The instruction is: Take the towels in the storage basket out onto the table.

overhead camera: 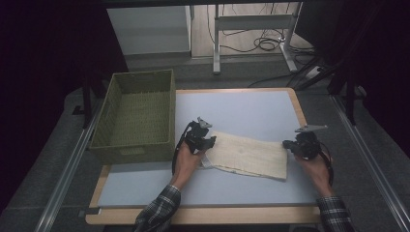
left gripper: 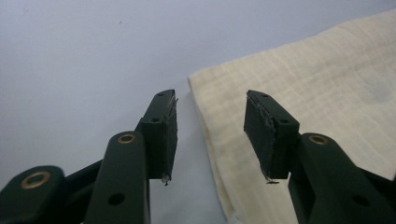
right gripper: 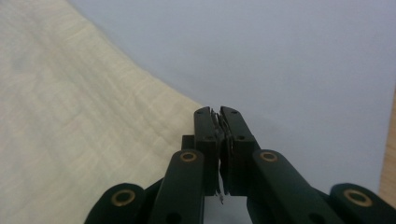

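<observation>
A folded cream cloth [overhead camera: 249, 154] lies flat on the pale blue mat [overhead camera: 241, 106], near the table's front. My left gripper [overhead camera: 209, 142] is at the cloth's left end. In the left gripper view its jaws [left gripper: 210, 100] stand open above the cloth [left gripper: 303, 79], whose left edge runs beneath the gap, and the pads touch nothing. My right gripper [overhead camera: 288, 145] is at the cloth's right end. In the right gripper view its jaws [right gripper: 219, 112] are shut together just beside the cloth's edge [right gripper: 70, 116], and no fabric is visible between them.
A green woven basket [overhead camera: 130, 152] stands at the table's left, close to my left hand. The wooden table edge [overhead camera: 203, 215] borders the mat in front. Table legs and cables [overhead camera: 263, 43] lie on the floor beyond the far edge.
</observation>
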